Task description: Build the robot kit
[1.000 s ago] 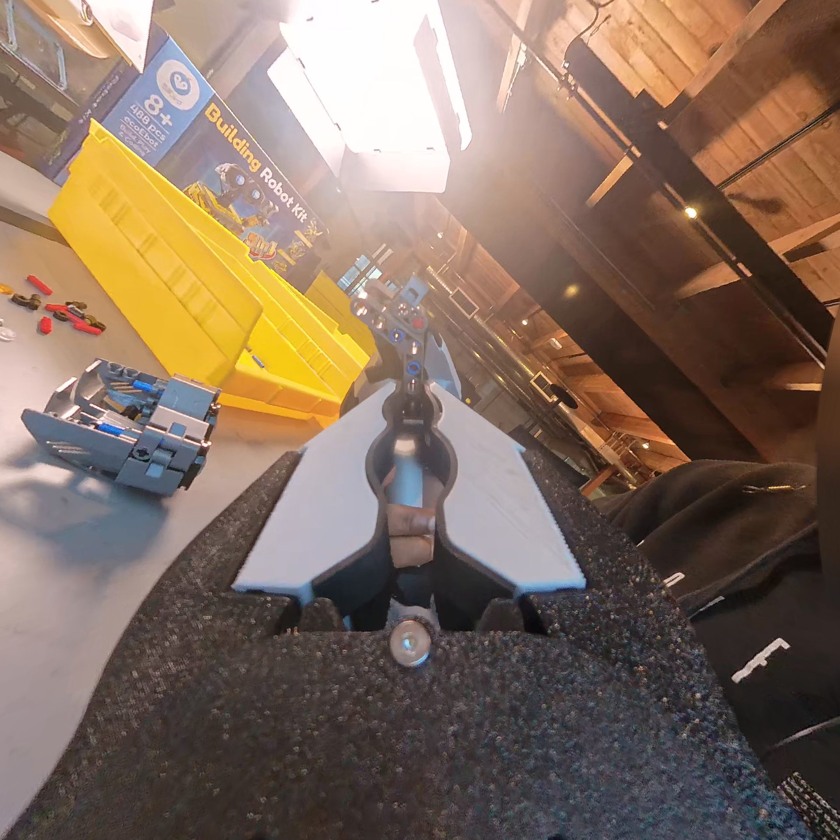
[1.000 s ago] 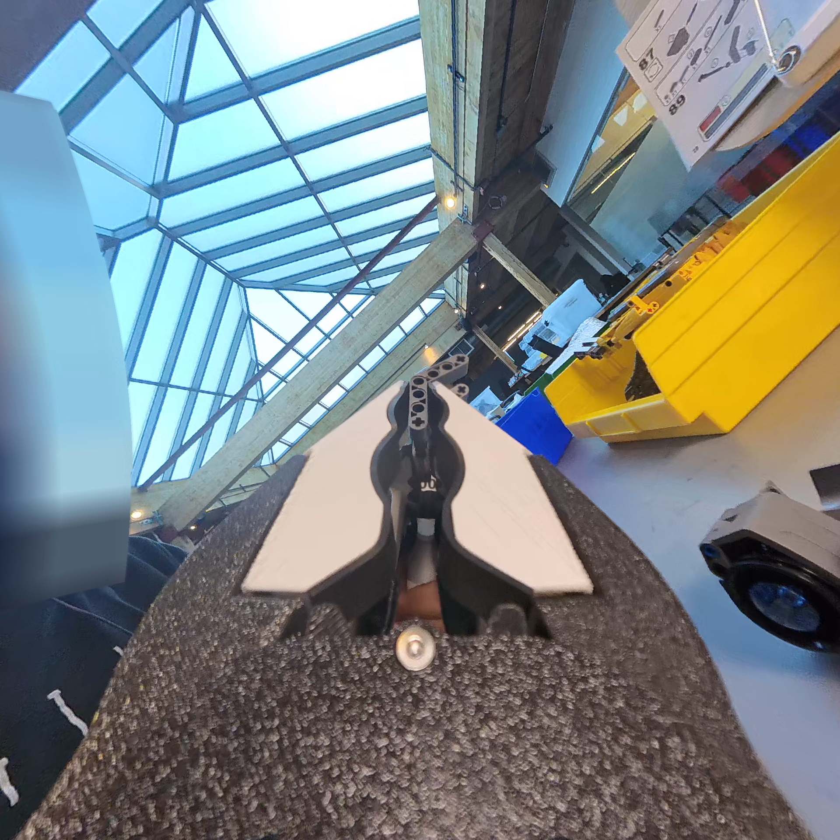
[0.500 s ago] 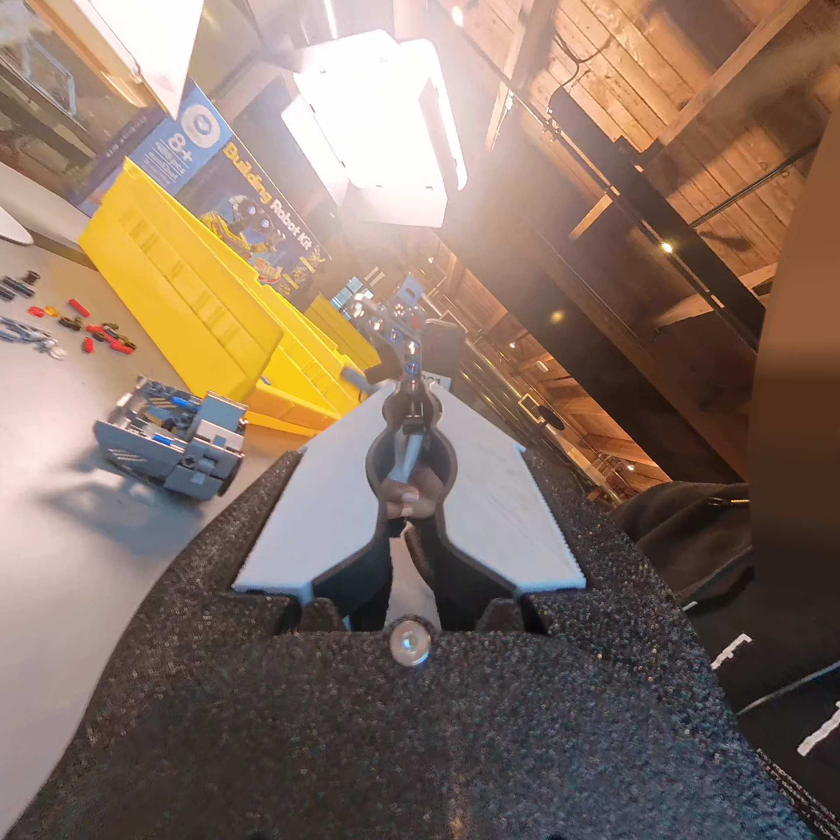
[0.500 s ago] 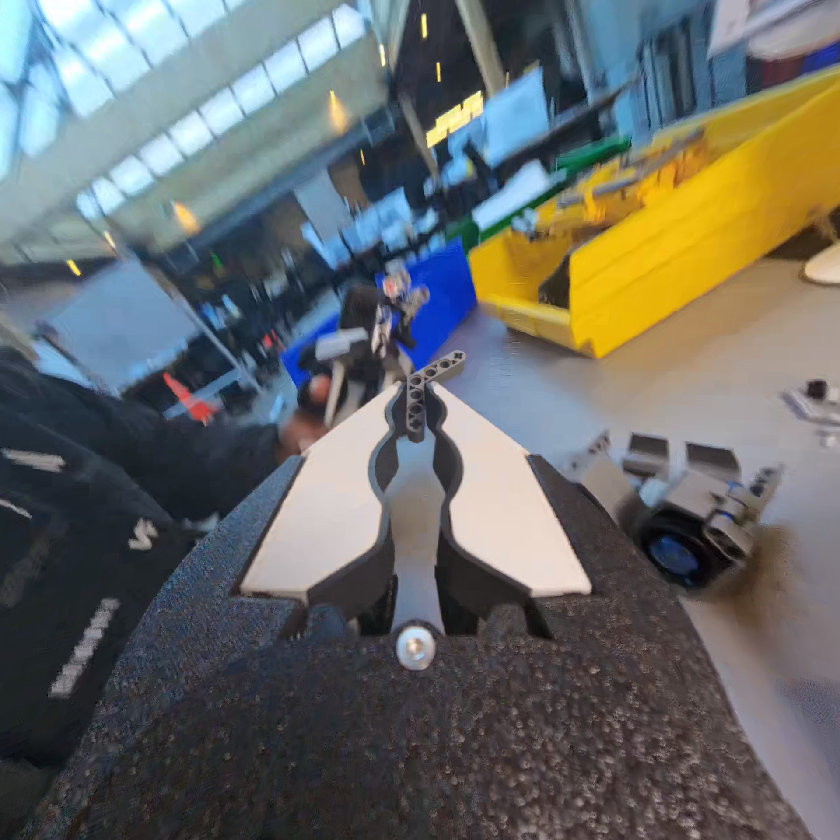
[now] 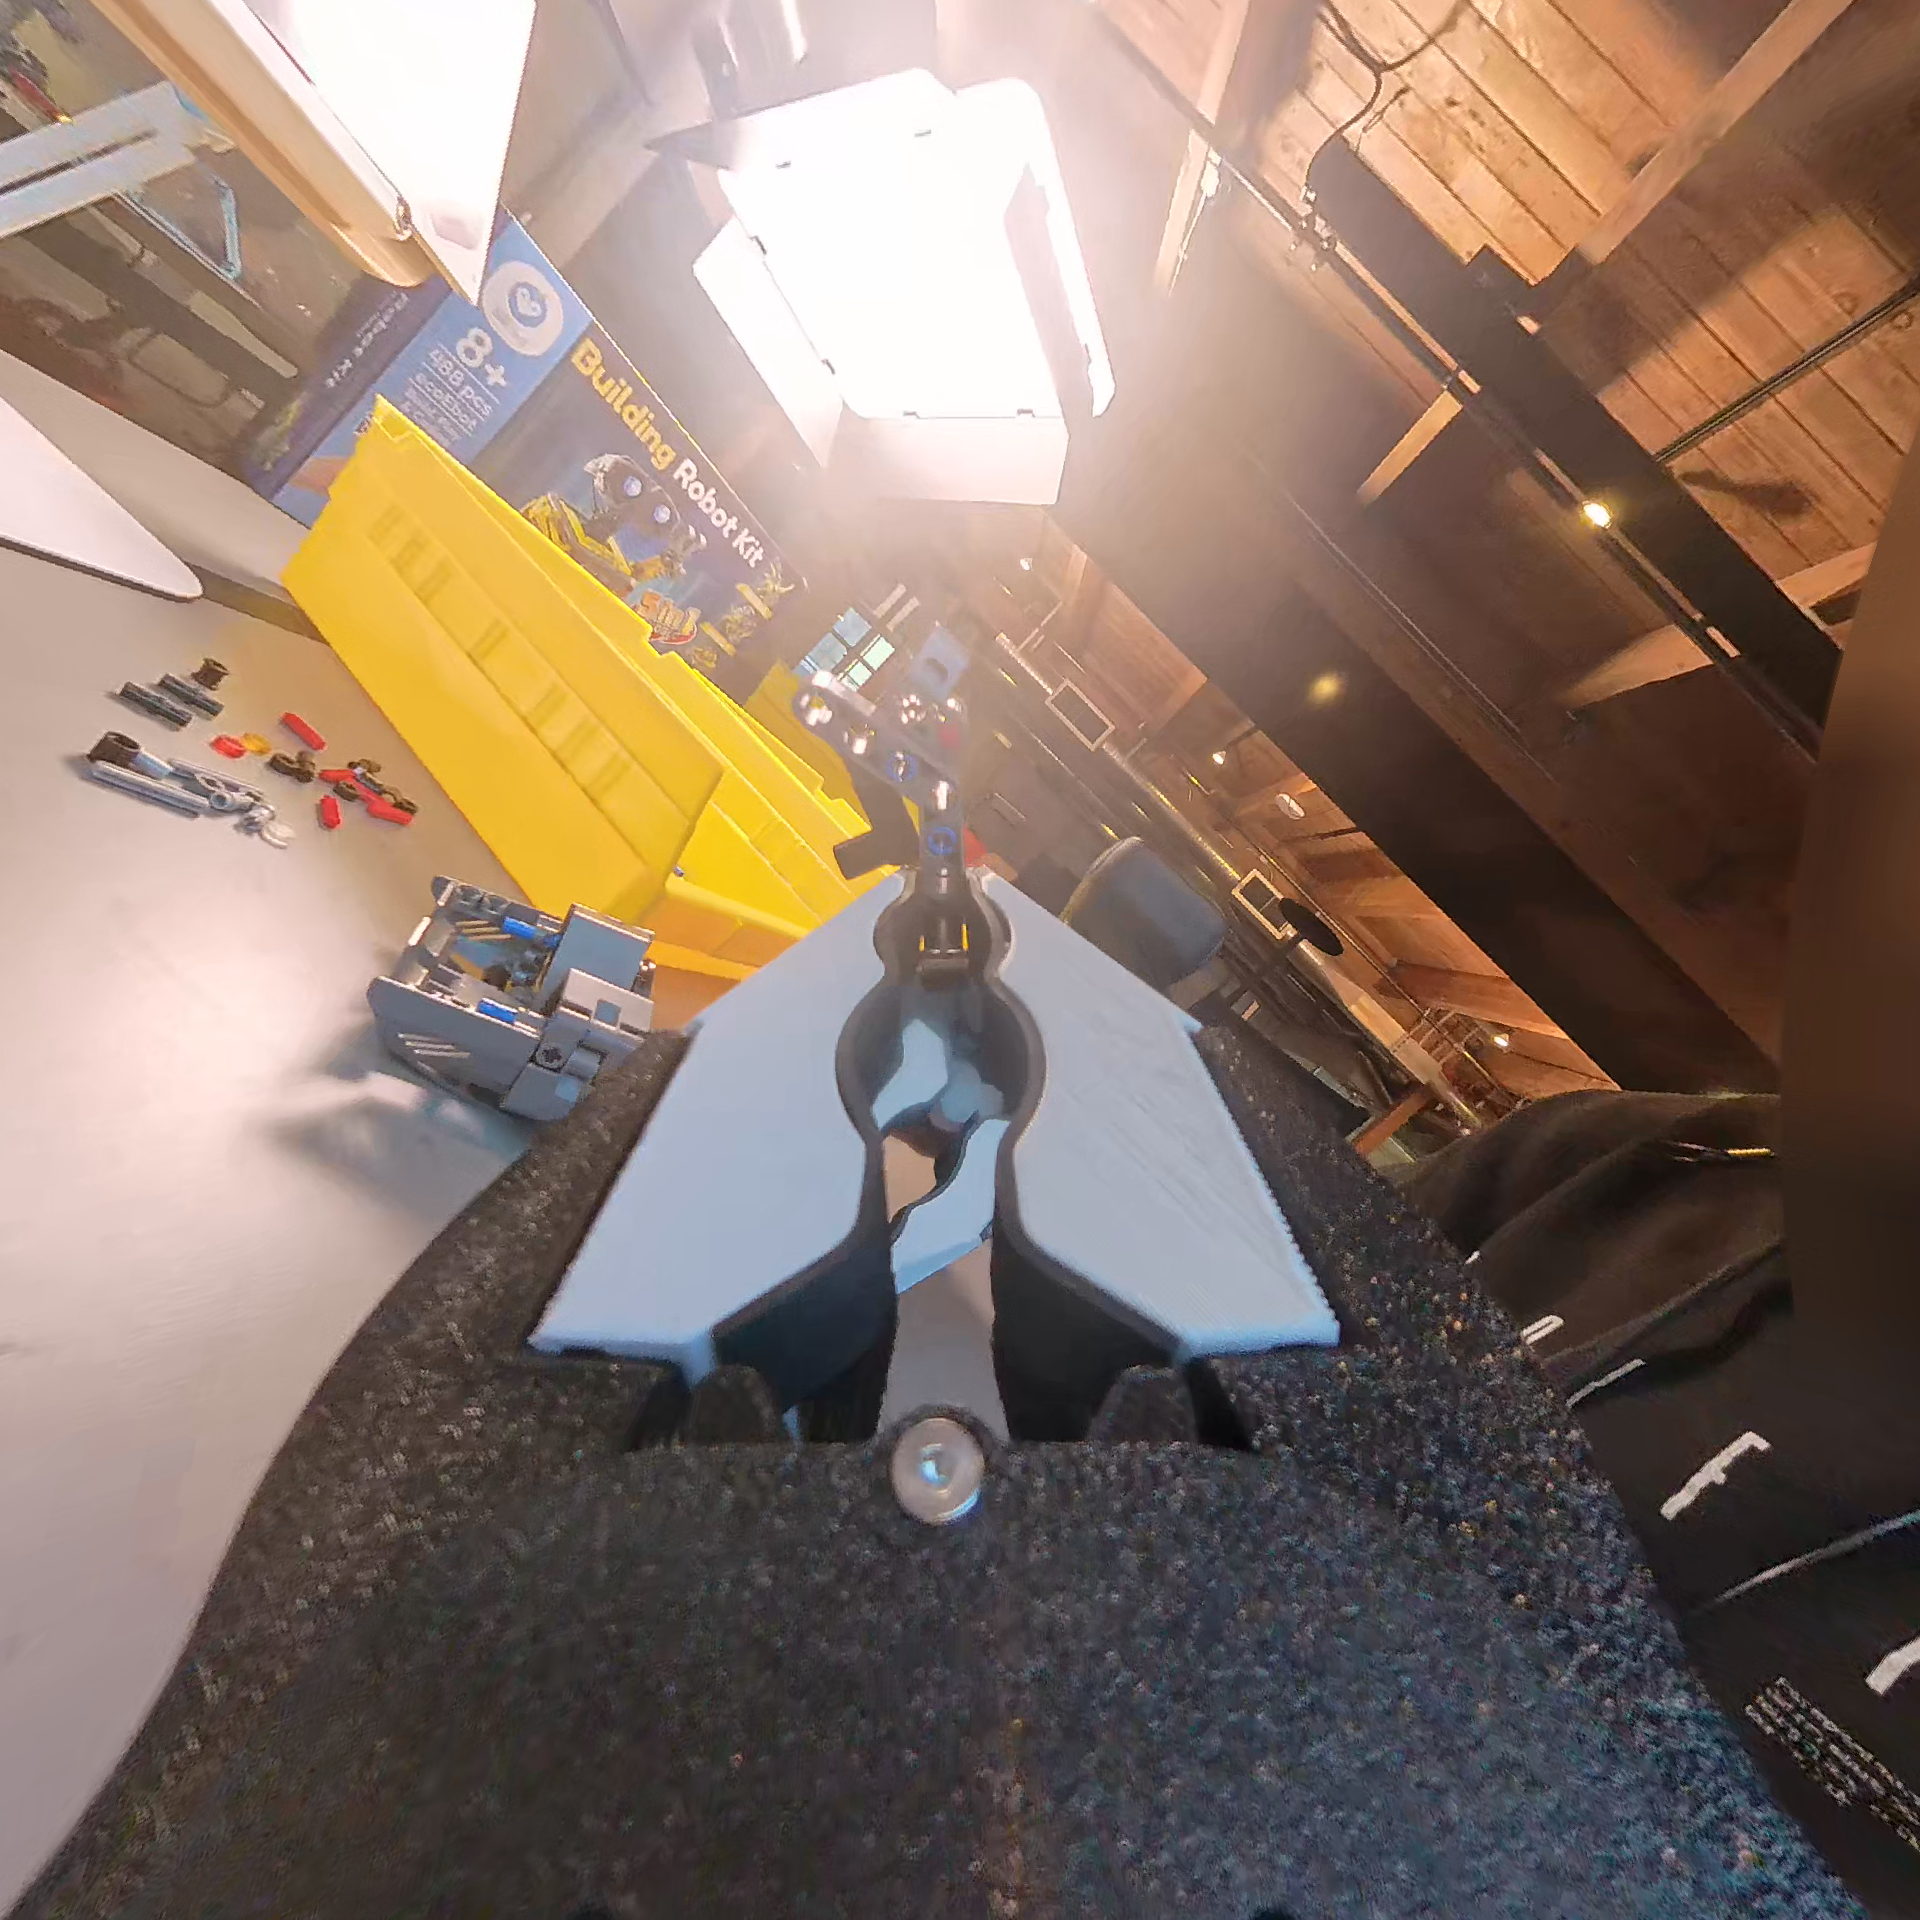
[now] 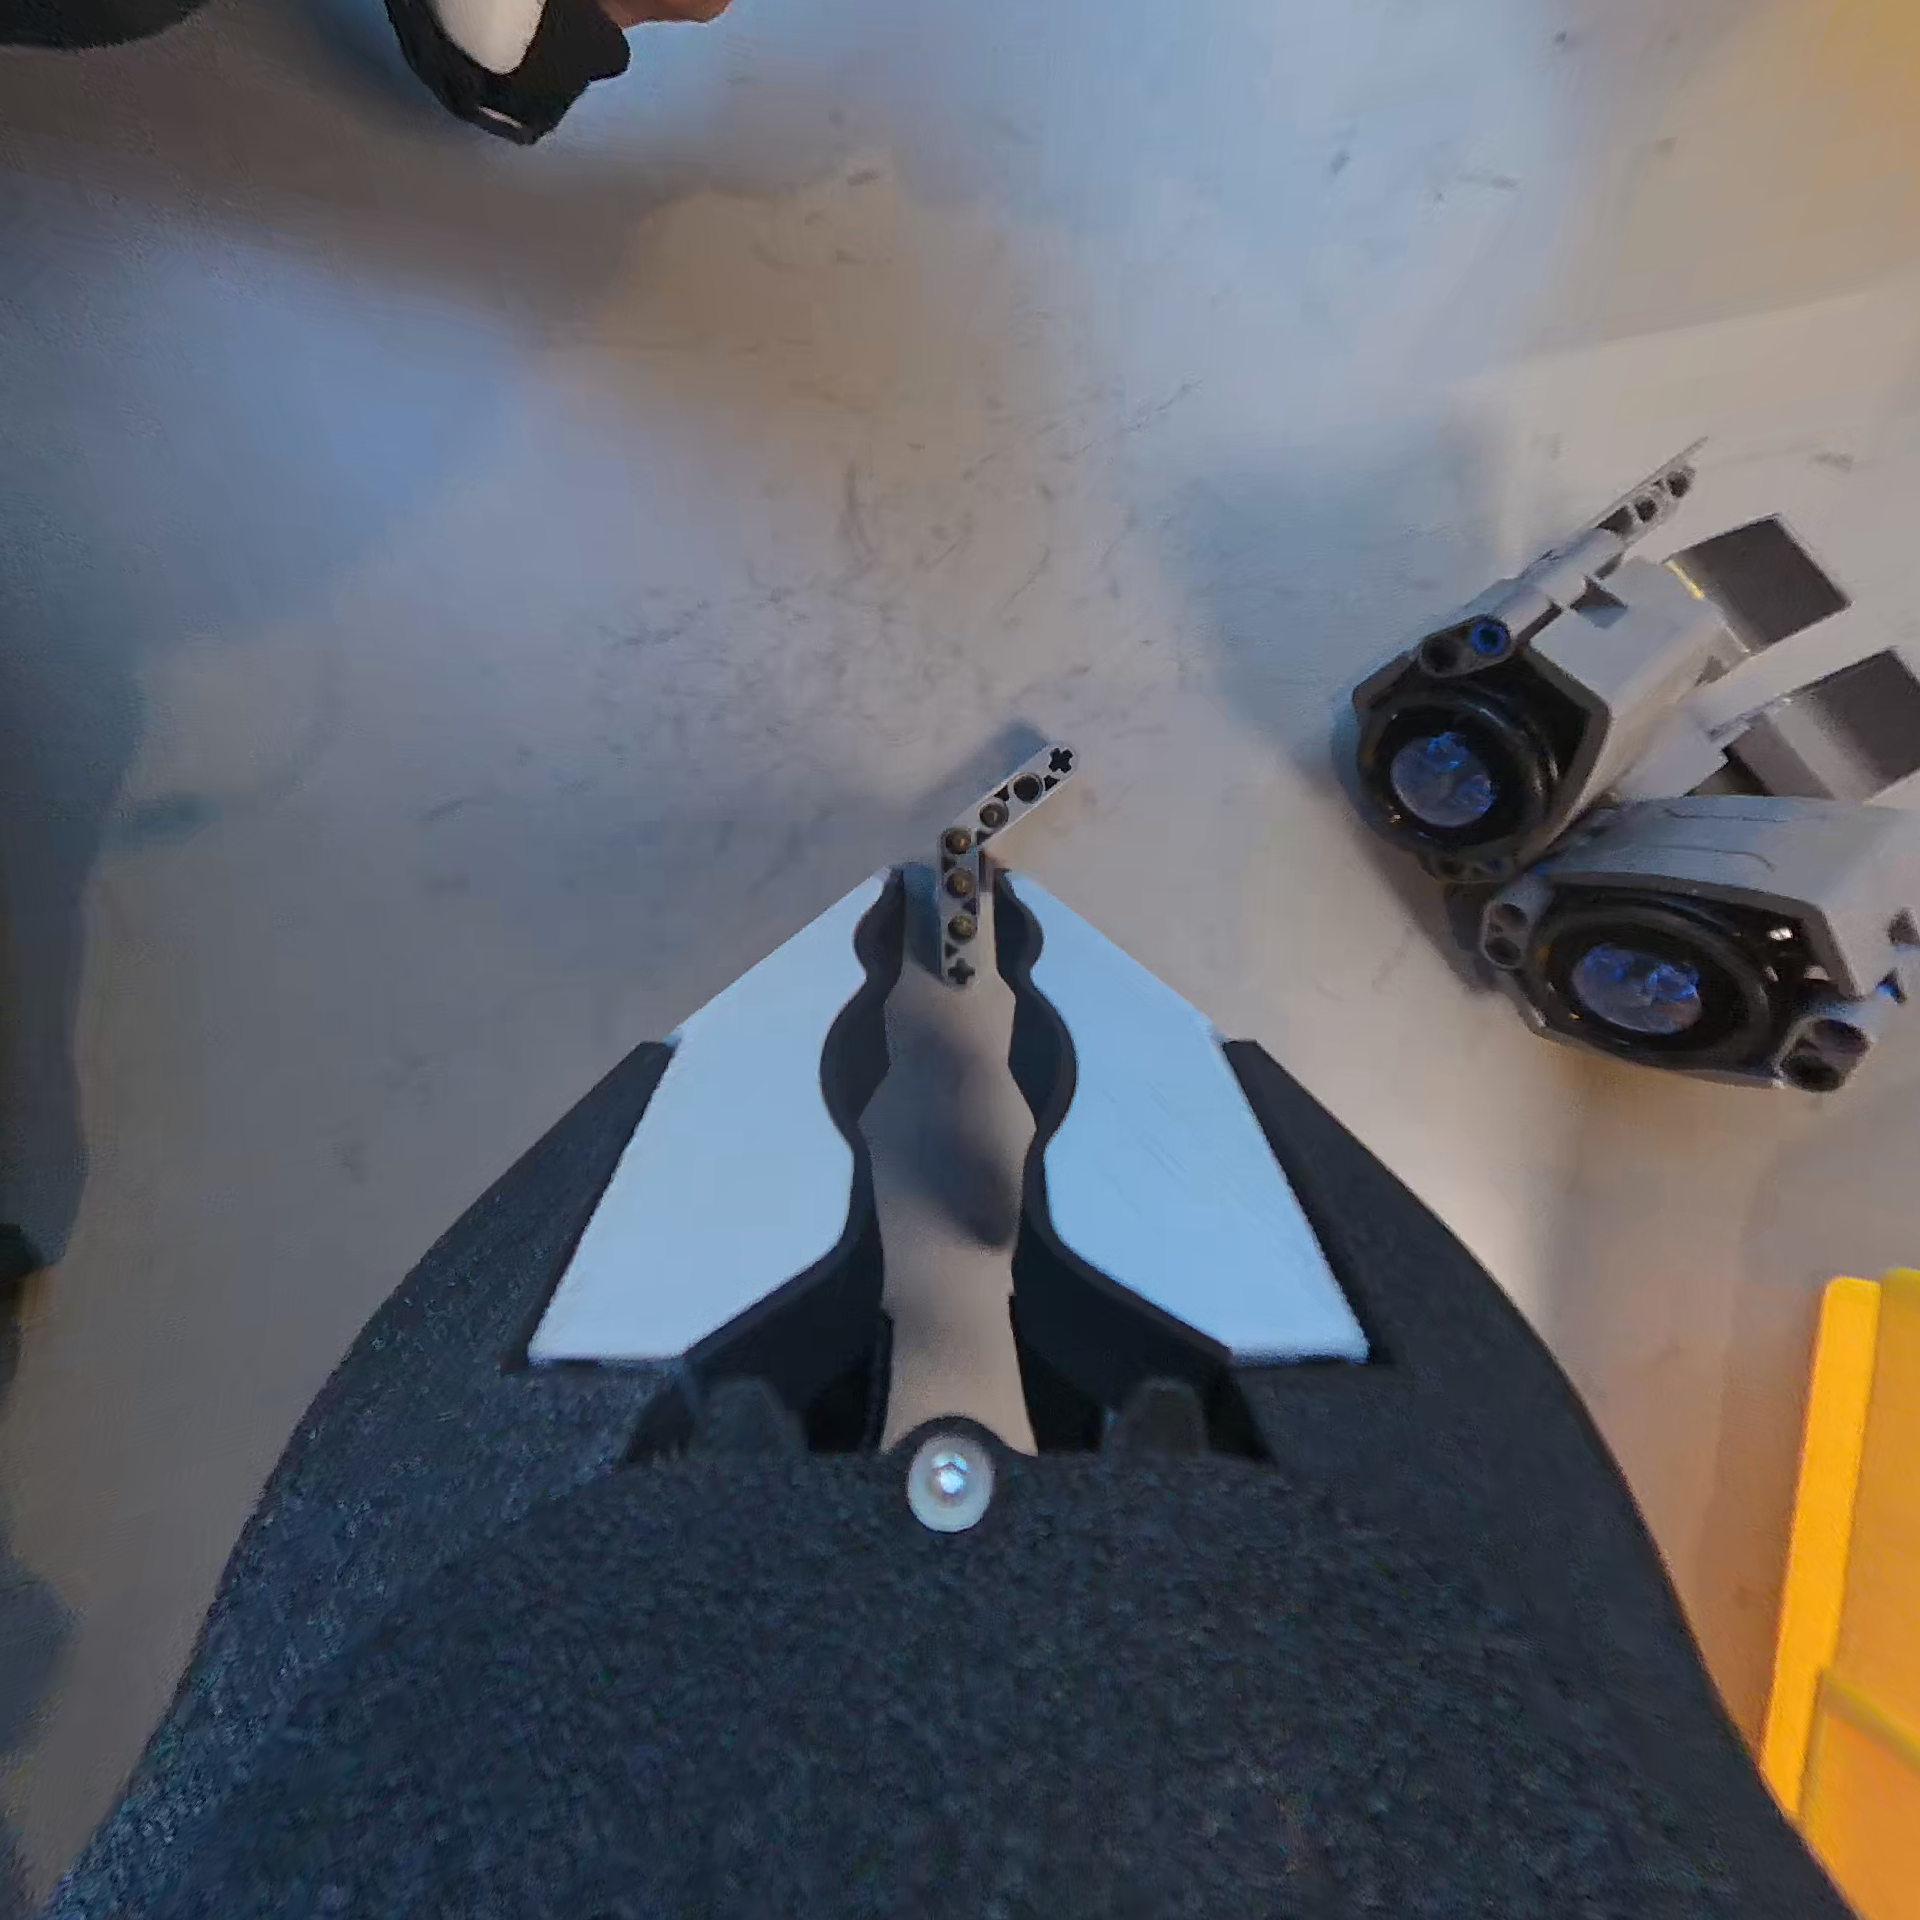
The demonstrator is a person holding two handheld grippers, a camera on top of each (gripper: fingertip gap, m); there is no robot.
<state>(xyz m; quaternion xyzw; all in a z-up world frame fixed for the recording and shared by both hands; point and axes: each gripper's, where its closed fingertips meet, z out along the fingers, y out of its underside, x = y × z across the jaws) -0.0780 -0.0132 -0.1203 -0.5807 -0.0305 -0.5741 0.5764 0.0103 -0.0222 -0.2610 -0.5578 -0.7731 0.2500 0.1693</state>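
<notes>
The right hand-held gripper [image 6: 948,883], aimed at a glass roof a second ago, now looks straight down at the grey worktop [image 6: 727,468], its nearly closed jaws pinching a small grey bent beam with holes [image 6: 987,852] just above the surface. The left hand-held gripper [image 5: 940,904] keeps its tips clamped on a small grey piece with blue pins [image 5: 902,743], raised in the air. Strong lamp glare blurs this piece; two grey motor-like blocks [image 6: 1621,831] lie near
</notes>
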